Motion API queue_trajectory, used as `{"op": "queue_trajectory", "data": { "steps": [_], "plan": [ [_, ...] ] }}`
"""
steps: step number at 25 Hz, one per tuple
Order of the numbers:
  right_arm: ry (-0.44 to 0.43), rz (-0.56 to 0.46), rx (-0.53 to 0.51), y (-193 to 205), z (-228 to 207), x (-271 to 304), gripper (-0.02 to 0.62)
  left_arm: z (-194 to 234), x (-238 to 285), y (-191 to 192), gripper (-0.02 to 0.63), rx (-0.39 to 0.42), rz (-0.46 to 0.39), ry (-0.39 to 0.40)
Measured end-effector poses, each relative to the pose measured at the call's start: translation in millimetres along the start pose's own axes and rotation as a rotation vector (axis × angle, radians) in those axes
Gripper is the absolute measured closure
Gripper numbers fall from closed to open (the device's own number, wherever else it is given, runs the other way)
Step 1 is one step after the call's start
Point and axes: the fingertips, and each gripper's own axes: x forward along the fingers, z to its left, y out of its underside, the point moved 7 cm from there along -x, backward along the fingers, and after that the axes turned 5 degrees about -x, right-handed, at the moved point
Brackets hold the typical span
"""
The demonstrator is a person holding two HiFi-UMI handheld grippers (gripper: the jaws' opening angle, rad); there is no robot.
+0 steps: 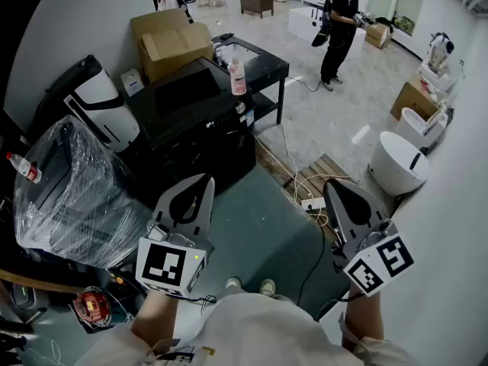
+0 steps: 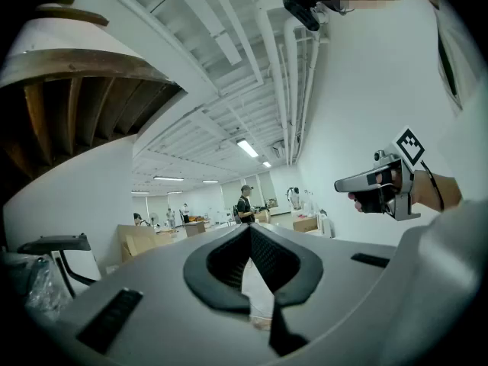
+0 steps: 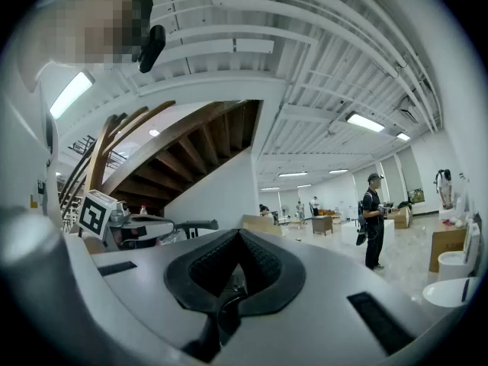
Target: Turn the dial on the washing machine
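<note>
In the head view I hold both grippers level in front of me, above the grey-green floor. My left gripper (image 1: pixel 203 181) is shut with nothing in it, its tips toward a black box-shaped appliance (image 1: pixel 191 117). My right gripper (image 1: pixel 330 184) is shut and empty too, over a wooden pallet (image 1: pixel 305 180). In the left gripper view the jaw tips (image 2: pixel 249 230) meet, and the right gripper (image 2: pixel 379 180) shows at the right. The right gripper view shows its own closed jaws (image 3: pixel 240 235) and the left gripper (image 3: pixel 145 226) at the left. I cannot make out a dial in any view.
A plastic-wrapped machine (image 1: pixel 69 193) stands at my left, with a black-and-white unit (image 1: pixel 103 101) behind it. A cardboard box (image 1: pixel 171 40) and a pink bottle (image 1: pixel 238 77) sit on the black furniture. White tubs (image 1: pixel 399 162) line the right wall. A person (image 1: pixel 339 25) stands far off. Cables and a power strip (image 1: pixel 313 203) lie near the pallet.
</note>
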Motion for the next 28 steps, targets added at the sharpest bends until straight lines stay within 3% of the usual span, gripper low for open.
{"op": "queue_trajectory", "data": {
  "steps": [11, 16, 24, 25, 27, 28],
  "plan": [
    [0.003, -0.002, 0.027, 6.1, -13.6, -4.6, 0.568, -6.9, 8.0, -3.4, 0.588, 0.009, 0.025, -0.025],
    [0.018, 0.009, 0.047, 12.6, -26.1, -14.2, 0.568, -18.5, 17.3, -3.4, 0.588, 0.051, 0.035, -0.032],
    [0.062, 0.003, 0.081, 23.8, -46.6, -28.5, 0.567, -40.5, 35.8, -1.1, 0.588, 0.027, 0.029, -0.034],
    [0.069, 0.001, 0.081, 23.3, -49.0, -27.3, 0.552, -39.7, 38.6, -0.2, 0.588, 0.033, 0.032, -0.035],
    [0.077, -0.004, 0.082, 22.4, -55.0, -24.2, 0.354, -39.0, 46.0, -1.6, 0.588, 0.028, 0.029, -0.044],
    [0.089, -0.008, 0.083, 22.5, -59.1, -23.2, 0.322, -38.8, 49.8, -2.0, 0.588, 0.027, 0.028, -0.047]
  ]
}}
